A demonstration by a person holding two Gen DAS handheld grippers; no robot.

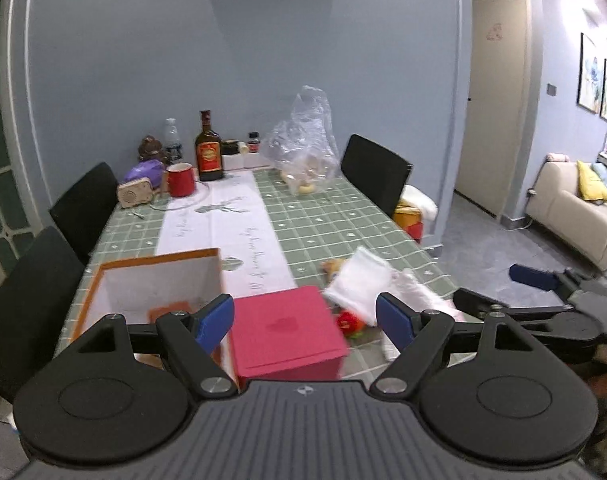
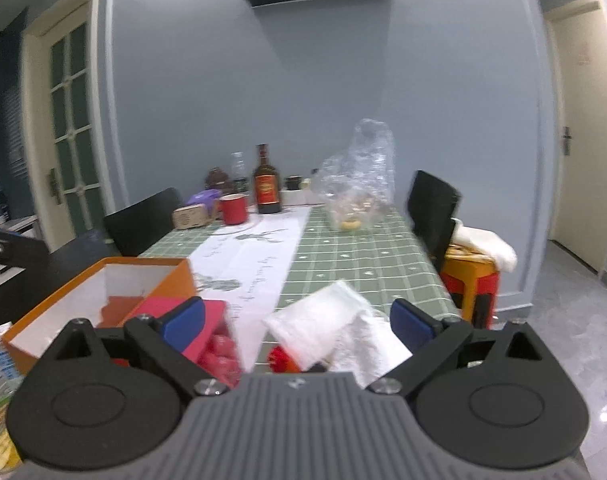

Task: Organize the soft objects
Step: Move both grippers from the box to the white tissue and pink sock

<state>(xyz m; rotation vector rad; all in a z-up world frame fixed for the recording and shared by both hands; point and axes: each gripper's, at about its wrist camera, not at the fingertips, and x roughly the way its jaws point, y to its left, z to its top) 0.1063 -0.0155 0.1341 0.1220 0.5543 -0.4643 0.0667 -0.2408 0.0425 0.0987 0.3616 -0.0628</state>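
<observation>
Dim indoor light, motion blur, strong fisheye bending at edges.

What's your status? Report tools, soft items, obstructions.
Left tool open, empty. Right tool open, empty. White soft pouch on table beside pink box; orange box open. No obstruction seen.

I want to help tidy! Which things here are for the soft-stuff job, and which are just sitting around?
For the job: white soft cloths, red soft toy, orange box, pink box.

Just lying about: brown bottle, red mug, plastic bag, water bottle.
</observation>
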